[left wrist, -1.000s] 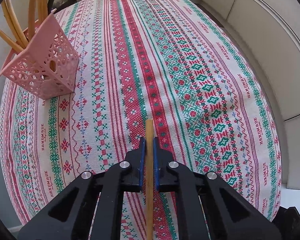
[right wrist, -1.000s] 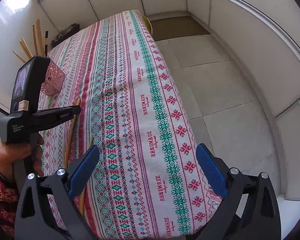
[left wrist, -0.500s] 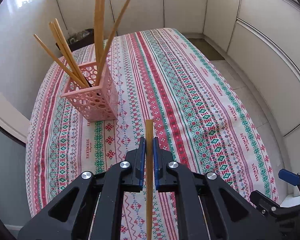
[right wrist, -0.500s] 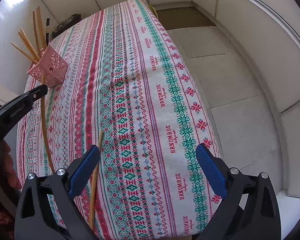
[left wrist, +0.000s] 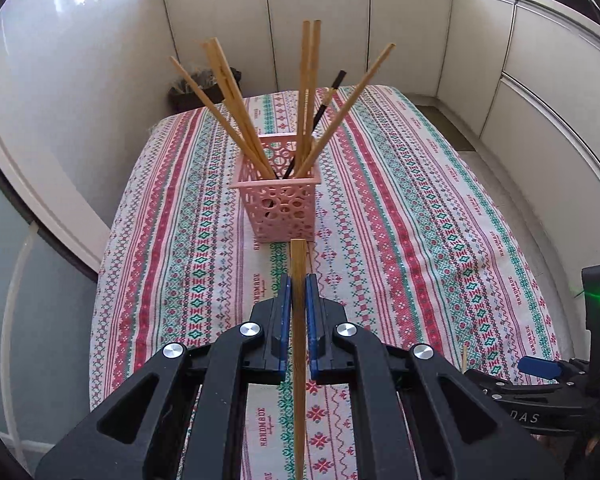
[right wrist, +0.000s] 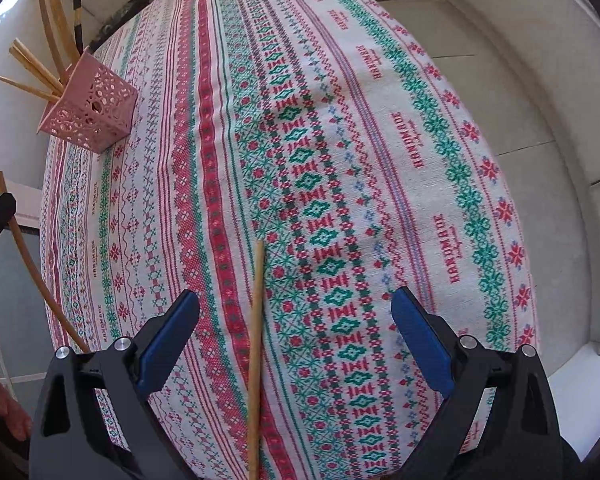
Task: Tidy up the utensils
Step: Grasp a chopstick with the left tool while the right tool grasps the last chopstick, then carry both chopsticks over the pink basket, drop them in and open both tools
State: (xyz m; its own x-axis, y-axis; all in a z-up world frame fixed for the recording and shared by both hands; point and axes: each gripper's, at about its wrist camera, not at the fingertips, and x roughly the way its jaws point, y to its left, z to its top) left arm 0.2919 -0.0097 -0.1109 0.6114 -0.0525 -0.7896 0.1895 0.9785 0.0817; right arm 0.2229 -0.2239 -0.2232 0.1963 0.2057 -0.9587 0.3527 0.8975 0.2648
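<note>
Centre, left wrist view: left hand-held gripper (left wrist: 299, 292) pinches a bamboo chopstick (left wrist: 299, 264) between its blue pads, tip aimed at the pink lattice holder (left wrist: 278, 204).
Holder: upright on the cloth-covered surface (left wrist: 420, 220), mid-frame, already bristling with chopsticks.
Lower centre, right wrist view: right hand-held gripper (right wrist: 296, 320) spread wide over a loose chopstick (right wrist: 257, 320) lying on the cloth.
Handling: likely light, stiff, smooth; could pivot in a pinch.
Hold: probably mid-shaft, square across.
</note>
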